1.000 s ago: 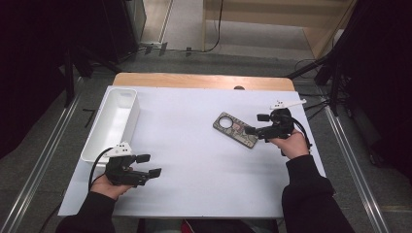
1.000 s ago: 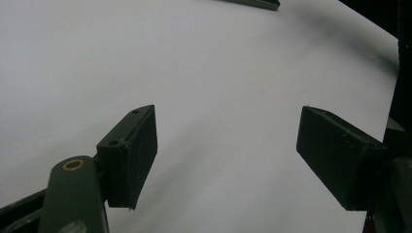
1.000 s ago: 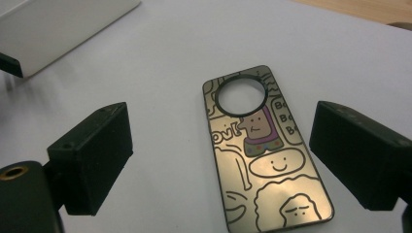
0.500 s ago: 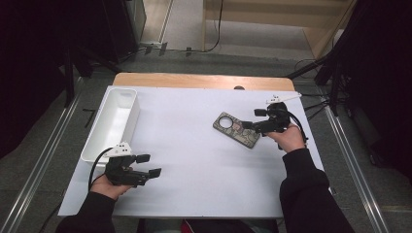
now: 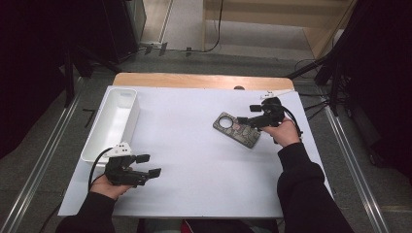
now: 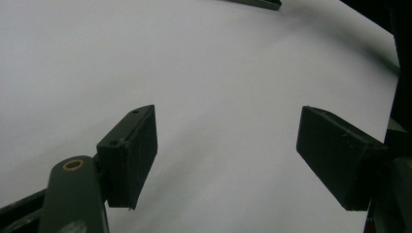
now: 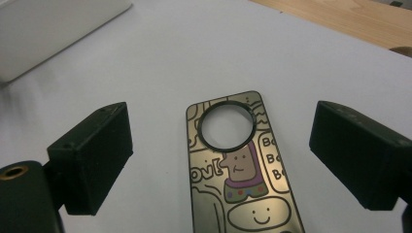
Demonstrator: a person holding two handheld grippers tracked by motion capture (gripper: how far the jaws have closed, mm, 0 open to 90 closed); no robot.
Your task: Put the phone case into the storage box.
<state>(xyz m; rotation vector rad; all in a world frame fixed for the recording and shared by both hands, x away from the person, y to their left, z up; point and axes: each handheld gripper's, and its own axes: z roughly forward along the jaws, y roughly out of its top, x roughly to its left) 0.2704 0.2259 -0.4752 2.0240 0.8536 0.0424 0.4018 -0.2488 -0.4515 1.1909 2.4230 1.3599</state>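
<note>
High view: the phone case (image 5: 237, 129), flat and printed with cartoon figures, with a round black-rimmed hole near one end, lies on the white sheet (image 5: 194, 145) right of centre, set at a slant. Right gripper (image 5: 250, 114) sits just beside the case's far right end, jaws pointing left over it, held by the right hand (image 5: 284, 133). Right gripper view: case (image 7: 238, 167) lies lengthwise between the two black jaws, which stand wide apart, pads clear of its edges; hole end points away from the camera. Left gripper (image 5: 148, 165) rests near the front left of the sheet, well apart from the case. Left gripper view: jaws wide, bare white sheet between them. White tray (image 5: 112, 121) stands along the sheet's left edge.
</note>
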